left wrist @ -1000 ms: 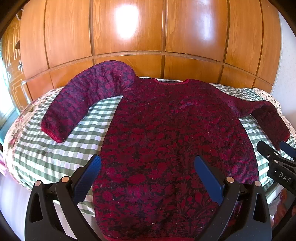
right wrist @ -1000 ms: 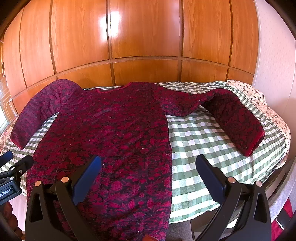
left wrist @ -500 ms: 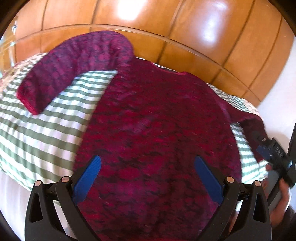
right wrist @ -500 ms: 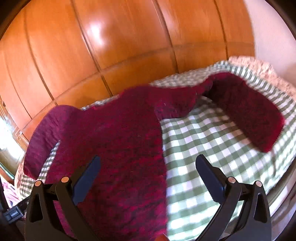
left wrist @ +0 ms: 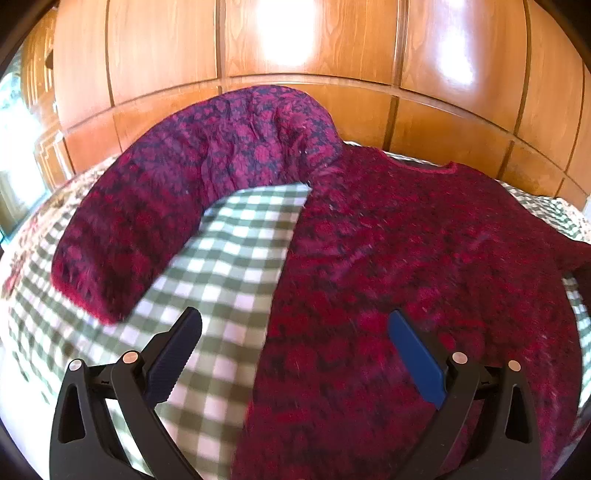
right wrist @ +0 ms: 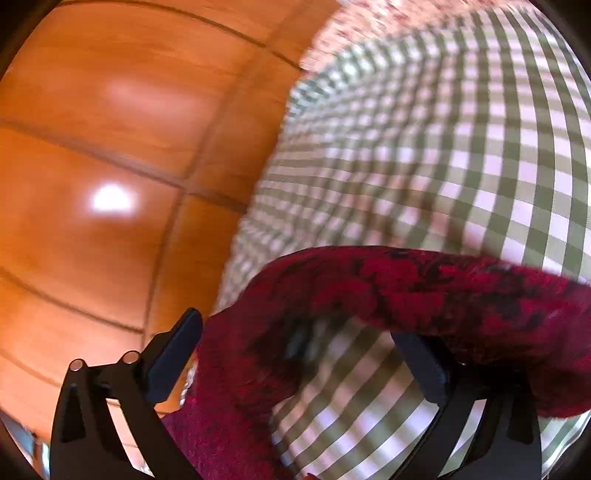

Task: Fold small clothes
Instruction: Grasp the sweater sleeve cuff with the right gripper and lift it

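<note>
A dark red patterned sweater (left wrist: 406, 258) lies flat on a green-and-white checked cloth (left wrist: 236, 254). Its left sleeve (left wrist: 155, 221) curves down to the left, cuff near the cloth's edge. My left gripper (left wrist: 295, 354) is open and empty, hovering over the sweater's left side edge. In the right wrist view the right sleeve (right wrist: 424, 295) arches close in front of the camera. My right gripper (right wrist: 299, 358) is open just above it, and the sleeve covers part of the right finger. This view is blurred.
A glossy wooden panelled wall (left wrist: 295, 74) stands right behind the cloth and also shows in the right wrist view (right wrist: 110, 166). A floral fabric (right wrist: 388, 22) lies under the checked cloth at its far edge.
My left gripper has shifted left, from over the sweater's hem to its left side edge. My right gripper has swung right and dropped close onto the right sleeve.
</note>
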### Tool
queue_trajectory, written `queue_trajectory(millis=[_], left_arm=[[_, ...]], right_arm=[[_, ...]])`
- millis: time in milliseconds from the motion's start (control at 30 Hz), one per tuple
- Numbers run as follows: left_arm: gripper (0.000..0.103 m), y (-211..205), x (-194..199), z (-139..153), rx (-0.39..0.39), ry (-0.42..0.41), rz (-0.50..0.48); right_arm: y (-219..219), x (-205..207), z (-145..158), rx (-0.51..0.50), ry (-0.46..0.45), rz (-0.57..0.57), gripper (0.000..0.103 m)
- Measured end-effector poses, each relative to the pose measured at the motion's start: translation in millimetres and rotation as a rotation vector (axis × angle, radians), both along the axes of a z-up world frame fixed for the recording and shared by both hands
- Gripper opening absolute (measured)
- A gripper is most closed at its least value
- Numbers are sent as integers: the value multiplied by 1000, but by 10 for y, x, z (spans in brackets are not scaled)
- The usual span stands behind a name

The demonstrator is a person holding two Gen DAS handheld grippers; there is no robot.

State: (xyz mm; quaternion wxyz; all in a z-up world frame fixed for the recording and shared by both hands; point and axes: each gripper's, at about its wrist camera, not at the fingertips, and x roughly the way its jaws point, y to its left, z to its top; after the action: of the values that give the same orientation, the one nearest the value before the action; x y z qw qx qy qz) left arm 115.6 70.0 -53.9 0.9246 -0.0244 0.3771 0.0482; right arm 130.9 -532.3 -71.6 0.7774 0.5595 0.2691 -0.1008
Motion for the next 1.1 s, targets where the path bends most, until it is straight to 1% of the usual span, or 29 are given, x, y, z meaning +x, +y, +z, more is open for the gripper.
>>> queue_trajectory(millis=[33,67,100,133,167,200,300,400,467,533,600,633,667,700,733,767,800,833,867,900,933,967,1000,1033,1067,1100], left_arm=[[100,-8,20,-14,5,-6,-2],[100,-8,46,-26,8,-12,-5],[100,-7,63,-41,12,-15,-6],[100,-3,78,-68,8,-15,-9],[100,-2,68,-93,-1,-15,-13],[100,1,75,-126,-14,-13,-20],[100,17,63,-201,-49,-4,-36],[100,7,19,-214,-75,-12,-37],[100,7,-7,-192,-90,-22,-36],[100,3,-32,-160,-107,-36,-38],[100,-7,-28,-128,-112,-40,-39],[100,-11,-10,-114,-111,-37,-41],[100,-13,17,-100,-103,-32,-42],[100,-15,38,-95,-93,-28,-39],[100,-11,82,-80,-79,-25,-35],[100,0,115,-68,-73,-28,-35],[100,15,154,-44,-64,-39,-36],[100,20,167,-27,-55,-43,-33],[100,30,193,-14,-43,-47,-27],[100,53,240,-6,-27,-51,-19],[100,67,272,-14,-20,-50,-15],[100,82,303,-34,-16,-42,-11],[100,102,339,-74,-19,-23,-6],[100,146,401,-175,-46,29,6],[100,169,420,-238,-65,61,15],[100,199,443,-302,-91,96,27]], right_arm=[[-69,22,-31,7,4,-4,69],[-100,50,-54,11,2,-1,54],[-153,77,-70,20,-17,8,47],[-163,129,-76,21,-18,13,33],[-219,166,-67,12,-13,21,16],[-253,208,-56,-12,-3,34,13],[-379,401,39,-105,25,54,11],[-537,578,169,-153,34,50,11],[-661,676,292,-194,12,40,10],[-724,714,399,-257,-35,40,10],[-693,718,311,-249,-40,59,11],[-720,718,176,-207,-16,61,12],[-726,708,85,-179,0,58,16],[-755,696,-33,-145,18,53,19],[-786,652,-137,-116,39,33,30],[-822,623,-206,-96,50,6,53],[-871,559,-259,-67,34,-26,64],[-939,491,-309,-26,1,-65,77],[-996,464,-340,-5,-4,-91,77],[-1049,446,-359,9,0,-110,76],[-1108,436,-376,15,13,-126,62],[-1157,454,-381,14,38,-129,38],[-1186,469,-393,8,77,-121,27],[-1205,505,-387,-7,108,-108,16],[-1190,517,-343,-30,120,-105,15],[-1159,532,-273,-76,130,-103,15]])
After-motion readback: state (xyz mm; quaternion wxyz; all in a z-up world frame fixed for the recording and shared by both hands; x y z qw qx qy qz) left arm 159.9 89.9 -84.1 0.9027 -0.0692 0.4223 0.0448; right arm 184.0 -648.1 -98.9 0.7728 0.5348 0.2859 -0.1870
